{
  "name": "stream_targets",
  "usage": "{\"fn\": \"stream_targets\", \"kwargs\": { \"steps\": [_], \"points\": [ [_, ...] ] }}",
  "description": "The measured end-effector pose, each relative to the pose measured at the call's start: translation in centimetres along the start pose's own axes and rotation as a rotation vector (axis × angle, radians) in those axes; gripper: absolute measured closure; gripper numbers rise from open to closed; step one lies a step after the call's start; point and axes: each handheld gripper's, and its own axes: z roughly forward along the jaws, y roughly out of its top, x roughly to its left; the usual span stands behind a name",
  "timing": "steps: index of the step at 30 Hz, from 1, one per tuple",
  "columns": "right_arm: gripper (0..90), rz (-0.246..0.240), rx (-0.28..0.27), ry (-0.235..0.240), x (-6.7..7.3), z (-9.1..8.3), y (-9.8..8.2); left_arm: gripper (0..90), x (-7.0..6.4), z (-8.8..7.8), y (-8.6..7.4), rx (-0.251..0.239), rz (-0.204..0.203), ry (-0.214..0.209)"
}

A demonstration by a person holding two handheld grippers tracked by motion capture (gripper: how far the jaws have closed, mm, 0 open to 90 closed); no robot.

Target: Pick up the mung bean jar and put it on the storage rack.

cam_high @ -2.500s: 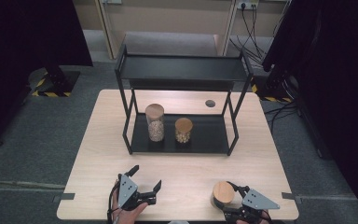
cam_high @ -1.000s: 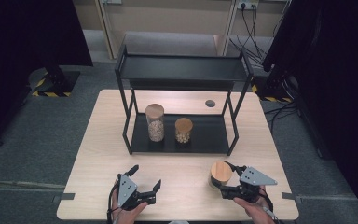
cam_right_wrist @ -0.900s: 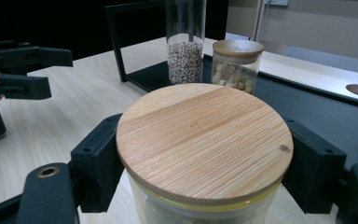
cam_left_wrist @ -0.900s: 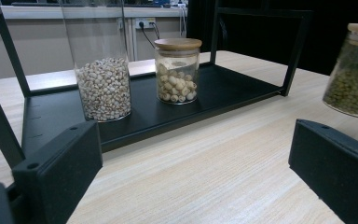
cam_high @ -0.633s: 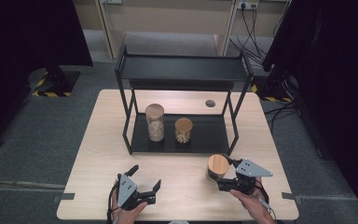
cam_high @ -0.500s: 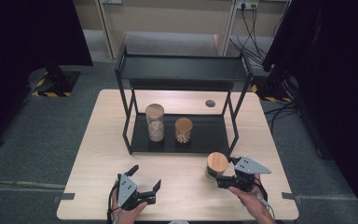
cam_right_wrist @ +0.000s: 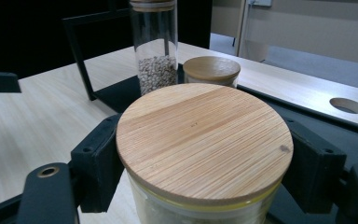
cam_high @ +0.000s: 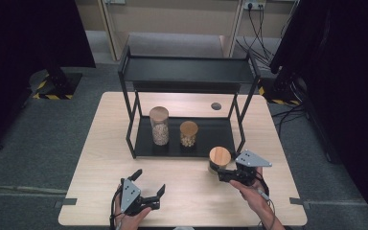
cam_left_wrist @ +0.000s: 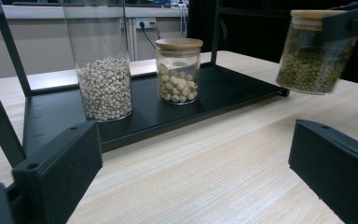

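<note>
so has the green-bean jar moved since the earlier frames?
Yes. The jar, held in the right gripper, has gone from the table's near edge up toward the rack, now beside its front right leg.

Your table, the rack at its back, and three jars.

On the rack's [cam_high: 187,72] lower shelf the tall jar [cam_high: 159,125] stood left of the short jar [cam_high: 188,133]; your right gripper [cam_high: 226,175] held the third jar [cam_high: 219,159] just before the shelf's right end, your left gripper [cam_high: 149,190] near the table's [cam_high: 100,167] front edge.
</note>
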Motion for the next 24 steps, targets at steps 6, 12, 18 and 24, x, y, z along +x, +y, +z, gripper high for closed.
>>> {"fn": "stream_targets", "kwargs": {
  "steps": [6, 12, 18, 24],
  "points": [
    [23.9, 0.004, 0.003, -0.017, -0.3, 1.1, 0.5, 2.0, 0.0, 0.0, 0.0, 0.0, 0.001, -0.001],
    [23.9, 0.003, 0.011, -0.043, -0.4, 2.2, 1.0, 2.0, 0.0, 0.0, 0.0, -0.001, 0.002, 0.0],
    [23.9, 0.003, 0.008, -0.07, -0.6, 3.2, 1.3, 2.0, 0.0, 0.0, 0.0, 0.0, 0.003, -0.001],
    [23.9, 0.01, 0.008, -0.086, -0.9, 4.1, 1.6, 2.0, 0.0, 0.0, 0.0, 0.0, 0.003, -0.001]
  ]
}}
